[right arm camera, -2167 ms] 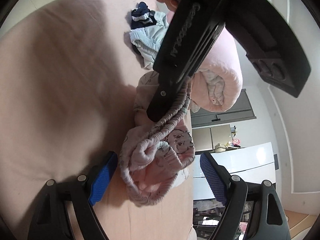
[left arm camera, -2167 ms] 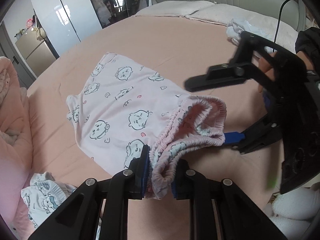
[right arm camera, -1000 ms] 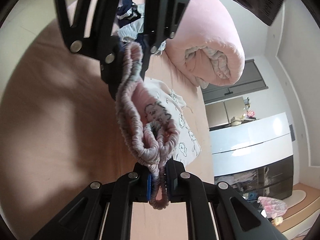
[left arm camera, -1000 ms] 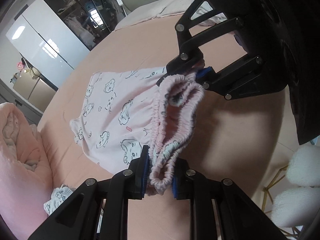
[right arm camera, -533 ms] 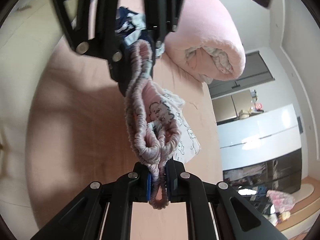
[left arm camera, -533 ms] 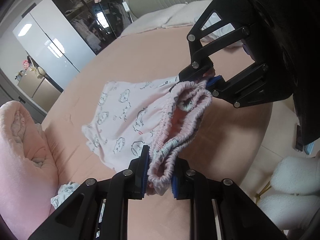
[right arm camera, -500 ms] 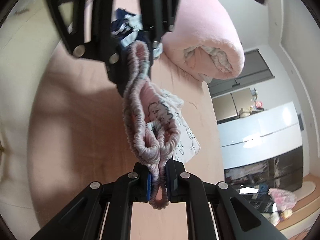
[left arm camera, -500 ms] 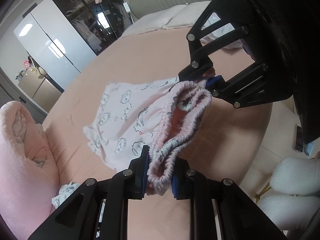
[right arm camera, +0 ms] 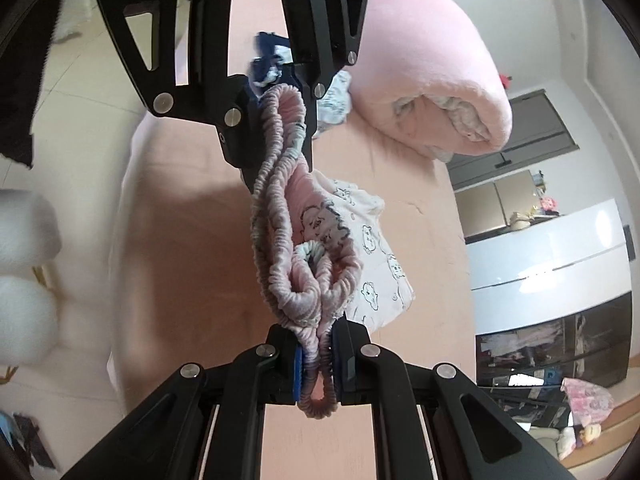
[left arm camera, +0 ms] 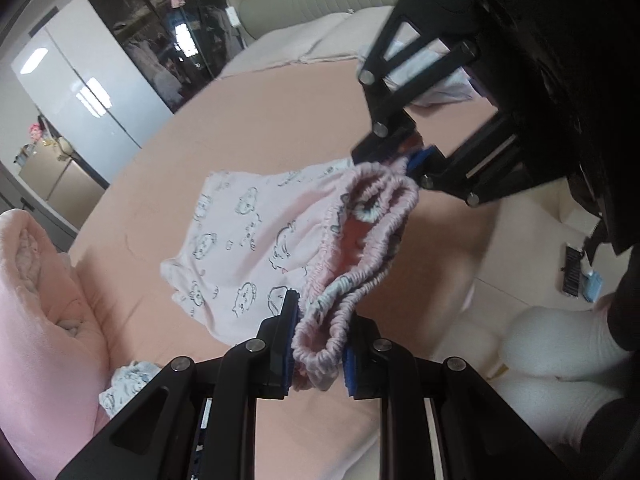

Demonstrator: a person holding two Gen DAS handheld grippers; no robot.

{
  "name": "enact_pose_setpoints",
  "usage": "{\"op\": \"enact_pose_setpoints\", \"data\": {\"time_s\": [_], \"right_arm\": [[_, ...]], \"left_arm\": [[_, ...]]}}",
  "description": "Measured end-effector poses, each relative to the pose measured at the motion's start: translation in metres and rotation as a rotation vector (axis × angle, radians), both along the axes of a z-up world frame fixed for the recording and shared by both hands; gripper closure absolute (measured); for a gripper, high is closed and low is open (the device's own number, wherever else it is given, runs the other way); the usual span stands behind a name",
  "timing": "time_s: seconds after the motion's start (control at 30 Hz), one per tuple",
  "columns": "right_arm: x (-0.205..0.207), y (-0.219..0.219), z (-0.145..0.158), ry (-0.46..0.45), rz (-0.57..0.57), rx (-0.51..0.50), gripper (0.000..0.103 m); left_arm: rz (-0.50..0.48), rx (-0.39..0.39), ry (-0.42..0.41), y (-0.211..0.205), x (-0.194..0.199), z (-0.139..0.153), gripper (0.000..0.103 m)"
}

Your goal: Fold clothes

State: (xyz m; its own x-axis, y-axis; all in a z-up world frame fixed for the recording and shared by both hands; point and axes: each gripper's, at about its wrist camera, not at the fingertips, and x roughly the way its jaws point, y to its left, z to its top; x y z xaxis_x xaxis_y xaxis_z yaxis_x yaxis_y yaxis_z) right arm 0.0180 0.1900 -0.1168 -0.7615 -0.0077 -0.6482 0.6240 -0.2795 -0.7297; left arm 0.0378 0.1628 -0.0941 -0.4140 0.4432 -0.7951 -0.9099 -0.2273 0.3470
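Landmark: I place everything from the elastic waistband (left arm camera: pixel 360 236) of the pink printed shorts (left arm camera: pixel 248 240).

Left claw (left arm camera: pixel 318 354): clenched on the near end of the waistband; I see the ruffled band bunched between its blue pads.

Right claw (right arm camera: pixel 317 364): also clenched on the waistband, at its other end; in the left wrist view it sits at the far end (left arm camera: pixel 404 160), up and to the right of my left claw.

Shorts: the waistband hangs in the air between the two claws, slack and doubled over on itself, while the legs trail away from it onto the bed (left arm camera: pixel 280 120) and lie flat there.

Long axis: I judge that the waistband runs straight from one claw to the other, and the legs run off sideways from that line, toward the rolled pink blanket (left arm camera: pixel 44 300).

Which claw is nearer: each holds its own end, so neither has the edge; the leg hems are far from both.

Next move, my guess: draw the claws apart along the waistband line to take out the slack, then lay the band down toward the hems.

Risk: the band looks twisted in the middle, so a fold now may come out crooked.

Nearby: small heaps of other clothes (left arm camera: pixel 128 380) lie beside the blanket.
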Motion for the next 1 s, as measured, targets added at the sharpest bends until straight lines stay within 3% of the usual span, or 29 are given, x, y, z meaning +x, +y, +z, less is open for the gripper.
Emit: {"op": "enact_pose_setpoints", "data": {"time_s": [0.27, 0.5, 0.7, 1.0], "right_arm": [[-0.007, 0.0, 0.0, 0.001, -0.034, -0.024, 0.094], [-0.018, 0.006, 0.008, -0.056, -0.059, -0.073, 0.094], [-0.042, 0.008, 0.0, -0.025, -0.103, -0.092, 0.094], [-0.087, 0.018, -0.001, 0.022, -0.144, -0.109, 0.094]], "left_arm": [[0.022, -0.004, 0.044, 0.005, -0.022, 0.008, 0.086], [0.03, -0.002, 0.098, 0.015, -0.038, 0.008, 0.085], [0.104, 0.019, 0.084, 0.024, -0.075, -0.006, 0.085], [0.161, 0.047, 0.076, 0.04, -0.126, -0.003, 0.085]]}}
